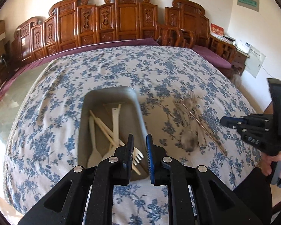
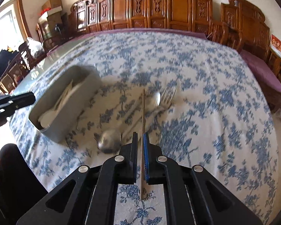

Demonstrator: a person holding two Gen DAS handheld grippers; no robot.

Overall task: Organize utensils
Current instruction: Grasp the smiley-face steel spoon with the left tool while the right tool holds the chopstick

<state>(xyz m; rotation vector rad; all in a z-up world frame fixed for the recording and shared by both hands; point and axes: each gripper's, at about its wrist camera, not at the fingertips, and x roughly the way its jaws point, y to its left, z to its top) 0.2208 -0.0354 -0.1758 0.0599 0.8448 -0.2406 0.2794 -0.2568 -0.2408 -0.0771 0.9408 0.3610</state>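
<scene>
1. Table (image 1: 46, 101): draped in a white cloth with a blue flower print; carved wooden chairs (image 1: 125, 16) ranged along the wall behind.
2. Grey tray (image 1: 110, 95): long, rectangular, on the cloth left of centre; contains white plastic utensils (image 1: 115, 120), among them a fork (image 1: 137, 155), spoons and pale chopsticks, lying crosswise.
3. Metal utensils (image 2: 155, 103): loose heap on the cloth just right of the tray; a fork and a spoon visible, partly blurred; a large spoon bowl (image 2: 109, 140) nearest the camera.
4. Left gripper (image 1: 139, 138): above the near end of the tray; jaws narrowly apart with a clear gap; nothing between the pads; the plastic fork shows through the gap, below.
5. Right gripper (image 2: 139, 136): above the near edge of the metal heap; jaws clamped on a single thin metal chopstick (image 2: 143, 112), which runs straight forward between the pads and projects behind them too.
6. Person: a hand (image 1: 277, 164) on the right gripper's handle, seen at the edge of the left wrist view.
</scene>
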